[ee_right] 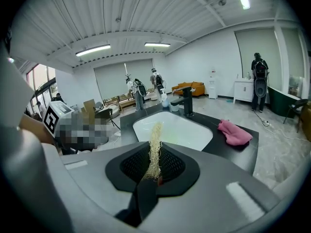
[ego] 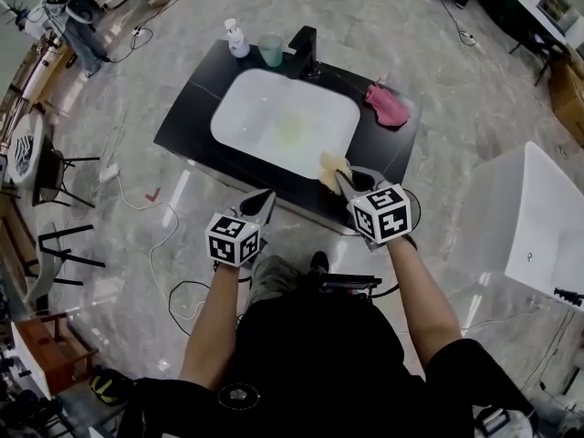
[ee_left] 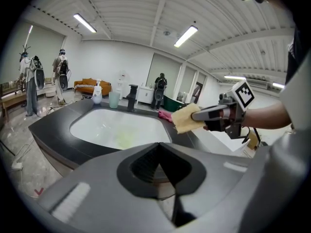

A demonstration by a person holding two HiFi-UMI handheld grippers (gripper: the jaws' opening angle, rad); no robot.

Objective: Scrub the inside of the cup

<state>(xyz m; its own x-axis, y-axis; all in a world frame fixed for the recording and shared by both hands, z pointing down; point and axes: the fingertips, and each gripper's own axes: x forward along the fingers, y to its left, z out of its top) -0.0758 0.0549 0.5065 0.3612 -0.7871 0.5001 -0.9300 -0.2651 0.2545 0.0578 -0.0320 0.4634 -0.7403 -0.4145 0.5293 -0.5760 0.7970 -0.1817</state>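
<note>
A pale green cup (ego: 270, 50) stands at the back of the black counter (ego: 182, 121), left of the faucet (ego: 306, 51); it also shows in the left gripper view as the cup (ee_left: 114, 99). My right gripper (ego: 339, 177) hovers at the counter's near edge, shut on a yellow sponge (ego: 329, 170). In the right gripper view the sponge (ee_right: 155, 147) stands edge-on between the jaws. My left gripper (ego: 267, 195) hangs just short of the counter, shut and empty, its jaws (ee_left: 160, 152) pressed together. Both grippers are far from the cup.
A white sink basin (ego: 285, 121) with a yellowish patch fills the counter's middle. A white soap bottle (ego: 236, 39) stands left of the cup. A pink cloth (ego: 389, 105) lies at the right end. Chairs, cables and a white tub (ego: 534, 222) surround the counter.
</note>
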